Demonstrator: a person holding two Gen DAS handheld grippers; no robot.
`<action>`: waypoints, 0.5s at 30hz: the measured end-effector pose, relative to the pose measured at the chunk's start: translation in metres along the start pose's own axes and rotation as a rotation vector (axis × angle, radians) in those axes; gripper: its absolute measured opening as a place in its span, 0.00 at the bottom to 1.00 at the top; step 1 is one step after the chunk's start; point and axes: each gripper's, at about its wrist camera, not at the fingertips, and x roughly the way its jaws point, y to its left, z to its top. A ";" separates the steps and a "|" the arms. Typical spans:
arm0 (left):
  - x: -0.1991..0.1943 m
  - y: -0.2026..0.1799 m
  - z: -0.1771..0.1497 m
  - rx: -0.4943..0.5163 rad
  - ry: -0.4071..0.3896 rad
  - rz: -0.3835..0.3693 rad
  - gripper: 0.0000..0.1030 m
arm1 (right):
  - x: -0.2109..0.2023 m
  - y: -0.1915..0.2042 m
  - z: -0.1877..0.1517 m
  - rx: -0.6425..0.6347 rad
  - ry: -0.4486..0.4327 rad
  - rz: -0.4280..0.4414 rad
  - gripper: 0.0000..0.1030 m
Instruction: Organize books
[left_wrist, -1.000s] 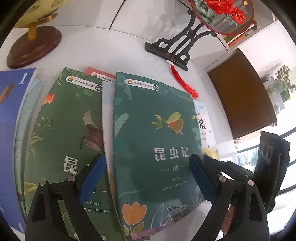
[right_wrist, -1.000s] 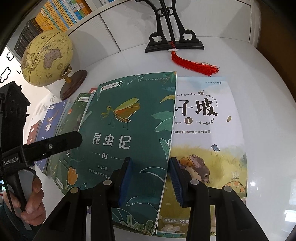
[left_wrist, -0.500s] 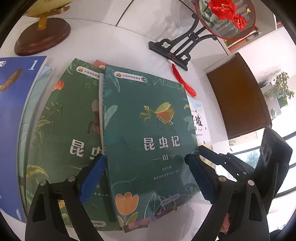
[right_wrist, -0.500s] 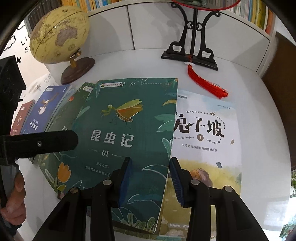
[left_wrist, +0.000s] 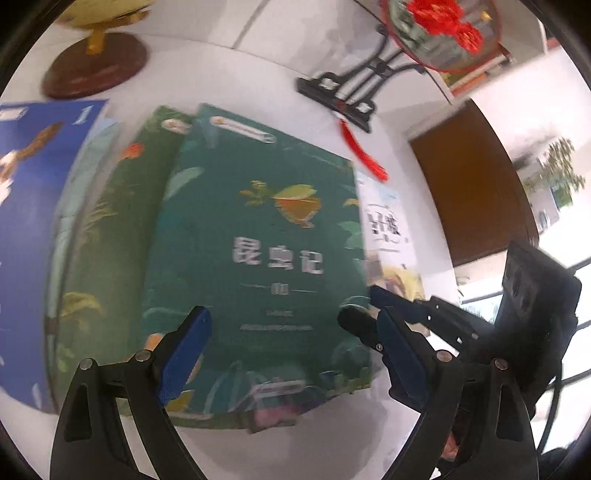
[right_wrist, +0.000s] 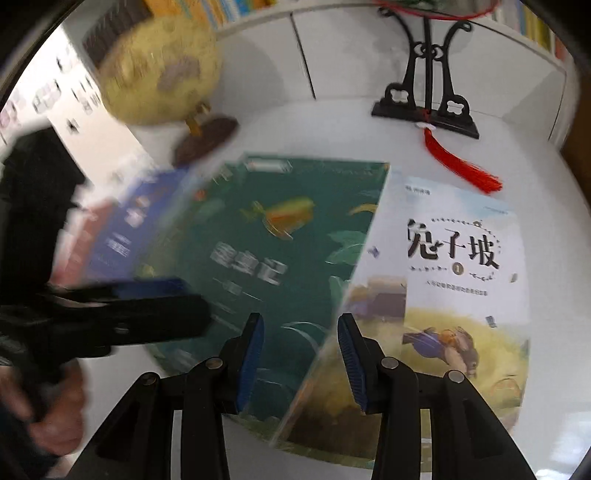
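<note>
A: What sits nearest the cameras?

B: Two pairs of tongs, both held above a white surface (right_wrist: 535, 155). The left tongs (left_wrist: 291, 332) stand wide open over the dark green book (left_wrist: 258, 258), their blue pads clear of its cover. The right tongs (right_wrist: 301, 332) are partly open with nothing gripped, poised above the line where the green book's edge lies over the white rabbit book (right_wrist: 454, 295).

A: And the books?

B: They lie flat, overlapping in a row. The green book tops a second green book (left_wrist: 110, 240); a blue book (left_wrist: 33, 206) is at the left end, the rabbit book at the right.

A: Farther back?

B: A red tassel (right_wrist: 458, 166) trails from a black ornament stand (right_wrist: 424, 110), and a yellow globe (right_wrist: 159, 70) rests on its brown base near the wall. A hand (right_wrist: 55, 413) grips the left tool's handle.
</note>
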 end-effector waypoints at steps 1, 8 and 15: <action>-0.004 0.007 0.001 -0.018 -0.013 0.008 0.87 | 0.004 0.002 -0.001 -0.005 0.010 -0.003 0.40; -0.010 0.038 0.020 -0.068 -0.055 0.072 0.88 | 0.009 0.003 0.006 0.009 -0.007 -0.073 0.40; 0.004 0.022 0.025 0.008 -0.029 0.049 0.97 | 0.015 0.005 0.012 -0.016 -0.025 -0.076 0.43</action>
